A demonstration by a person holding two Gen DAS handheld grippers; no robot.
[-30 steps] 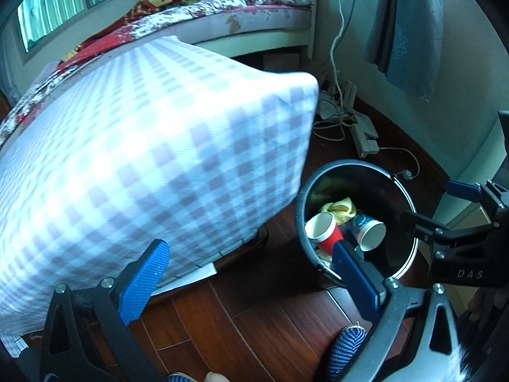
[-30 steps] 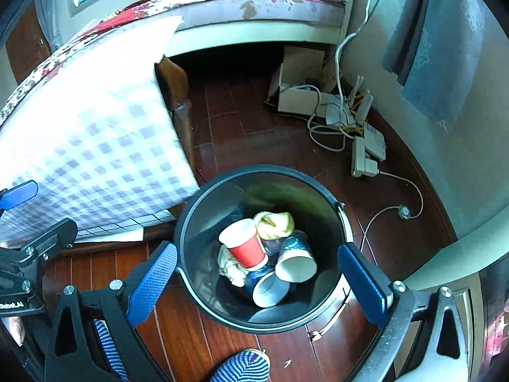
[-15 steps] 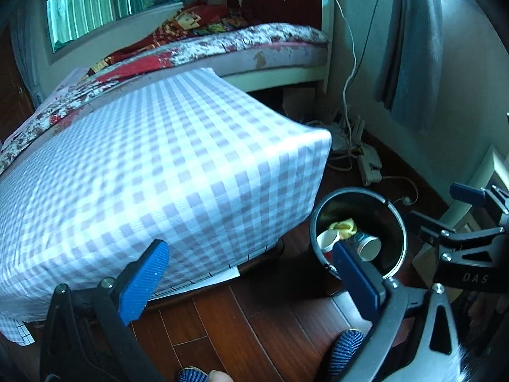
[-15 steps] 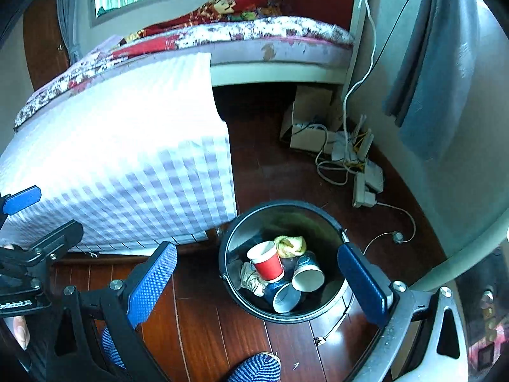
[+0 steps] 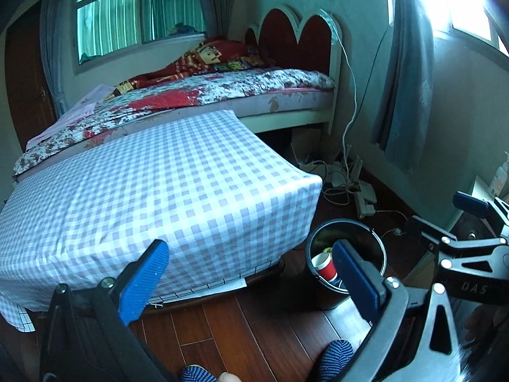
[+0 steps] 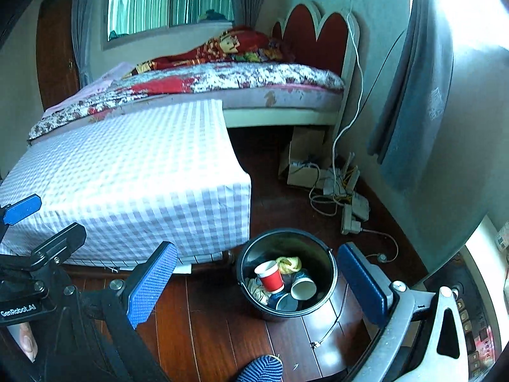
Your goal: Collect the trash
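Note:
A black round trash bin (image 6: 245, 278) stands on the dark wooden floor beside a low table. Inside it lie a red paper cup (image 6: 270, 276), a blue-and-white cup (image 6: 303, 285), a yellow crumpled scrap (image 6: 289, 263) and other wrappers. My right gripper (image 6: 258, 281) is open and empty, held well above the bin. My left gripper (image 5: 251, 281) is also open and empty, raised over the floor left of the bin (image 5: 378, 248), where the red cup (image 5: 324, 265) shows. Each gripper appears at the edge of the other's view.
A low table under a purple-checked cloth (image 5: 152, 191) fills the left. Behind it is a bed with a floral mattress (image 6: 238, 79). Cables, a power strip (image 6: 353, 213) and a cardboard box (image 6: 302, 159) lie along the right wall. Striped slippers (image 6: 264, 369) show at the bottom.
Both grippers have risen and pulled back from the bin, so it looks smaller and more of the room shows. Both stay open and empty.

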